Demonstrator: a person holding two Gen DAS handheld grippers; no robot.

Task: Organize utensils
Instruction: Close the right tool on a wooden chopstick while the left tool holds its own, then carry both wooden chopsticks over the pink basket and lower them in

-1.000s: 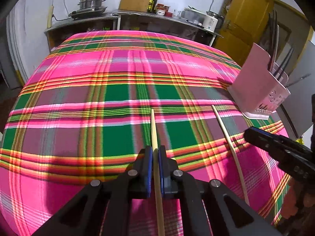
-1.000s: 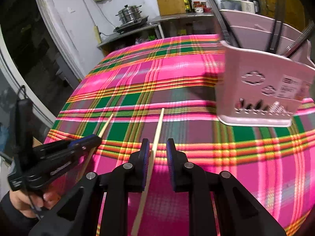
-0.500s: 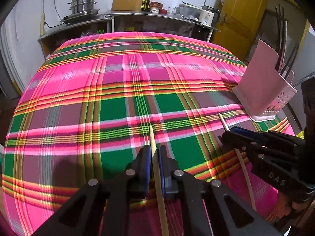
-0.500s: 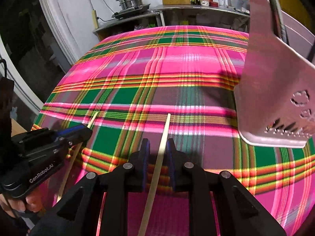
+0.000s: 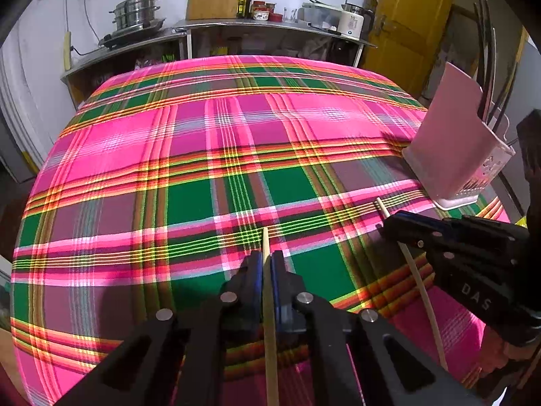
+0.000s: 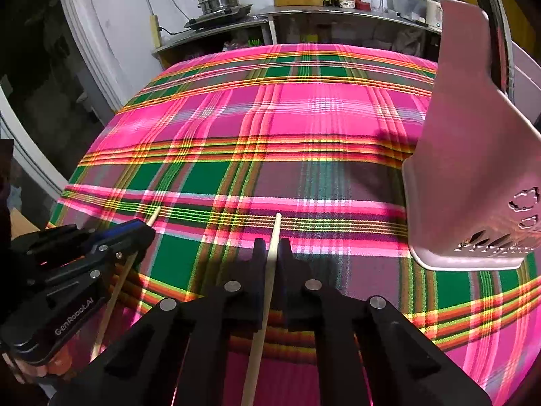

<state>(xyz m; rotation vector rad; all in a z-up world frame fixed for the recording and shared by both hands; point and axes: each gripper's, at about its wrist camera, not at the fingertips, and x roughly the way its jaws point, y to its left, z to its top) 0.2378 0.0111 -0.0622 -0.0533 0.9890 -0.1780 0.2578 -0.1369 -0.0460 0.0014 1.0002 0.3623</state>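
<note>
1. Left gripper (image 5: 267,264), black two-finger with blue pads: jaws pressed together, pinching a thin pale wooden chopstick (image 5: 269,321). The stick runs lengthwise between the pads and its tip pokes out just past the fingertips.
2. Right gripper (image 6: 274,253), same build: jaws clamped on a second pale wooden chopstick (image 6: 267,291), tip likewise just beyond the fingertips.
3. Both chopsticks sit over the near part of the bright pink-and-green plaid tablecloth (image 5: 209,155); cannot tell if they touch the cloth.
4. Grippers are side by side, near each other, sticks roughly parallel.
5. Pink plastic utensil holder (image 6: 473,169) stands upright on the cloth, near the right gripper on its right. Dark utensils (image 5: 487,61) stick up out of it.
</note>
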